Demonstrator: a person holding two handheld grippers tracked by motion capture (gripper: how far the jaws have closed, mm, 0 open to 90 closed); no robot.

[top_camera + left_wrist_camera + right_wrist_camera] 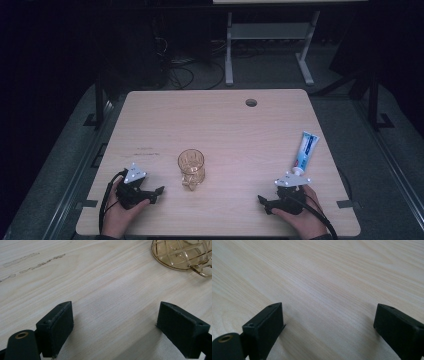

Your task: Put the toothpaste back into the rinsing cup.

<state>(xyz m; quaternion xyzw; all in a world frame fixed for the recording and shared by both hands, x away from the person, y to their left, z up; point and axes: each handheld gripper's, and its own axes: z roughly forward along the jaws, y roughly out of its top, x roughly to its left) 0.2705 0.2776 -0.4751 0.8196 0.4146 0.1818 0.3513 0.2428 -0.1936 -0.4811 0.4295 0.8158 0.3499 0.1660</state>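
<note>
You are seated at a light wooden desk [220, 120], seen from above, with both forearms coming in from the near edge. Your left hand [120, 212] holds the left gripper [159, 191] low over the near left part of the desk, pointing toward the middle. In the left gripper view its two black jaws are spread wide apart with bare wood between them, grasping nothing. Your right hand [302, 217] holds the right gripper [261, 201] over the near right part of the desk, pointing inward toward the left one; in the right gripper view its jaws are likewise released, wide apart over bare wood. An amber cut-glass mug [191, 167] stands upright near the middle of the desk, just beyond and to the right of the left gripper, not touching it, handle turned toward you. A blue and white toothpaste tube [305, 152] lies flat near the right edge, just beyond the right gripper. A small round cable hole [251, 102] sits near the far edge
</note>
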